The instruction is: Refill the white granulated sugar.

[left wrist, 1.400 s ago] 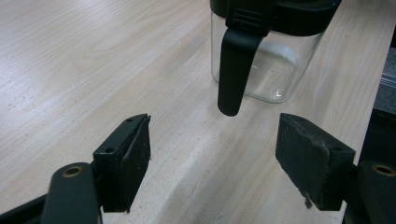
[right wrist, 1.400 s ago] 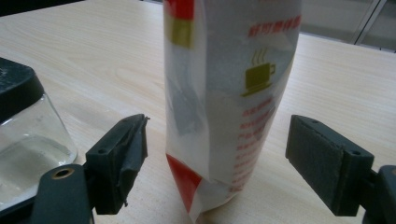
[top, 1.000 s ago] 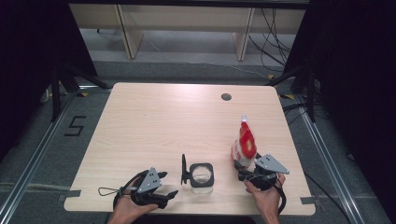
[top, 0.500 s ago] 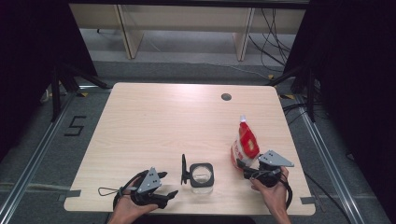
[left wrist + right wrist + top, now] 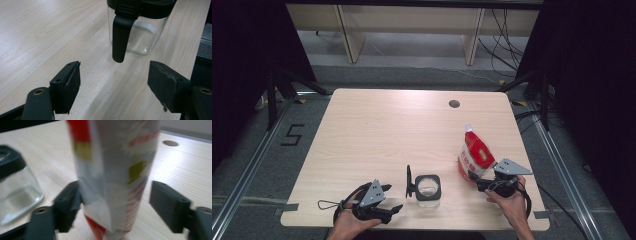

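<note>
Right gripper [image 5: 115, 202]: jaws stand wide and have just been opening; the red-and-white printed refill pouch with a white spout [image 5: 112, 170] stands between them, its near edge close against one jaw and a clear gap at the other, so no grip is made.
Left gripper [image 5: 115, 85]: jaws spread wide with bare wood between them; nothing is held.
Refill pouch: upright on the table, spout at the top, seen in the high view [image 5: 474, 154] just beyond the right gripper [image 5: 484, 181], near the table's right front part.
Pouch contents: cannot be told; the wall is opaque and the close view is blurred.
Clear glass square jar with a black rim and black handle [image 5: 140, 32]: stands just beyond the left gripper's jaws, handle hanging down toward them, apart from both pads.
Jar contents: the glass appears empty.
Jar position: in the high view [image 5: 427, 186], between the two grippers near the front edge, well apart from the pouch.
Left gripper, high view [image 5: 384, 207]: low at the front left, beside the jar.
Light wooden table [image 5: 382, 130]: bears a small dark round hole [image 5: 454, 104] near its far edge.
</note>
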A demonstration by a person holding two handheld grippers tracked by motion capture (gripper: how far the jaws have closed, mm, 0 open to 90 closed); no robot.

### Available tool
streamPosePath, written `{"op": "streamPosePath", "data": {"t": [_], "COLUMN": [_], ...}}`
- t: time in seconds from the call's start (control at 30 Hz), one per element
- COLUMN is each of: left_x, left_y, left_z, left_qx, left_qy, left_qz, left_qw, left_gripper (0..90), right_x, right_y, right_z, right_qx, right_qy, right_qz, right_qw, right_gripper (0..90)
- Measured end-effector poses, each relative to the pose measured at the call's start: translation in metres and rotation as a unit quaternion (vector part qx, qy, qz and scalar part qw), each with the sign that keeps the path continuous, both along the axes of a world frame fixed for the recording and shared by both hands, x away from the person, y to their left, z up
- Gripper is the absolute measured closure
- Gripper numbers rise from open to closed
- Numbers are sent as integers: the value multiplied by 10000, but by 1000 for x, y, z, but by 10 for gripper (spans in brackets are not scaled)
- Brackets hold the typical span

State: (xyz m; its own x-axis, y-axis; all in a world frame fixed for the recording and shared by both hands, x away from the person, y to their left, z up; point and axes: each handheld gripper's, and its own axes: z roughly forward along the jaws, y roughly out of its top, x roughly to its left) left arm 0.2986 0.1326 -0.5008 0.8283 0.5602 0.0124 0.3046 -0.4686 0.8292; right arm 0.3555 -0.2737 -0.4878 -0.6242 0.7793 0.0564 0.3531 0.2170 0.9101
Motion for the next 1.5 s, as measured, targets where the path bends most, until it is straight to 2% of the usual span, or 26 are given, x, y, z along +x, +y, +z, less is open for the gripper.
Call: {"op": "streamPosePath", "data": {"t": [0.03,0.13,0.23,0.27,0.33,0.43,0.5,0.57,0.6,0.7,0.73,0.77,0.8,0.87,0.9,0.93,1.0,1.03,1.1,1.13,1.17,1.2,1.3,1.43,1.47,1.5], "left_x": [1,0,0,1,0,1,0,0,0,-1,0,0,0,0,0,-2,-2,-2,-2,-1,-1,-1,-1,-2,-1,-1], "left_y": [1,1,1,1,1,0,-1,0,-1,-2,-1,-2,-1,-1,-1,-5,-4,-4,-5,-3,-3,-4,-4,-4,-3,-3], "left_z": [1,1,1,2,1,1,0,1,-1,0,0,0,1,1,1,-2,-2,-2,-2,-1,-1,0,-1,-1,0,0], "left_qx": [130,166,170,261,172,117,70,149,101,127,226,246,345,369,369,72,129,129,147,242,272,278,228,224,247,247], "left_qy": [25,25,27,-22,15,-58,2,-41,-32,0,-31,-5,-27,-39,-39,-27,-46,-46,-52,-44,-47,-44,-60,-75,-42,-42], "left_qz": [-67,-56,-61,-52,-57,-101,-46,-75,-55,-60,-140,-154,-160,-177,-177,-59,-89,-89,-97,-164,-171,-159,-167,-137,-173,-173], "left_qw": [9999,9998,9998,9996,9998,9999,10000,9999,9999,9999,9996,9996,9993,9992,9992,10000,9999,9999,9998,9996,9995,9995,9996,9996,9995,9995], "left_gripper": [258,257,258,258,258,258,258,258,258,258,257,258,258,258,258,258,258,258,257,258,258,258,258,258,258,258], "right_x": [0,-2,-6,-8,-8,-8,-8,-5,-2,-1,0,-1,2,3,3,4,5,6,5,9,9,8,11,10,14,14], "right_y": [0,1,4,6,10,13,14,13,13,13,16,19,19,23,23,25,27,26,27,25,25,27,27,30,28,28], "right_z": [0,-1,-1,-1,-1,-6,-8,-9,-10,-11,-12,-13,-14,-16,-16,-18,-18,-18,-19,-20,-20,-21,-22,-22,-25,-25], "right_qx": [-13,231,188,81,43,152,294,309,326,257,177,246,116,214,214,348,395,282,364,169,169,404,340,433,315,315], "right_qy": [-119,-250,-386,-458,-599,-452,-440,-505,-628,-654,-648,-634,-757,-648,-648,-698,-733,-787,-805,-952,-952,-708,-875,-713,-939,-939], "right_qz": [-134,-343,-350,-392,-386,-460,-552,-664,-629,-547,-602,-615,-580,-582,-582,-620,-664,-644,-750,-723,-723,-762,-721,-712,-694,-694], "right_qw": [9998,9988,9985,9981,9975,9978,9971,9960,9955,9960,9959,9958,9954,9960,9960,9950,9943,9944,9933,9927,9927,9937,9930,9940,9927,9927], "right_gripper": [193,163,174,178,178,178,167,163,162,164,170,172,173,187,187,195,204,207,207,209,209,209,221,227,227,227]}}
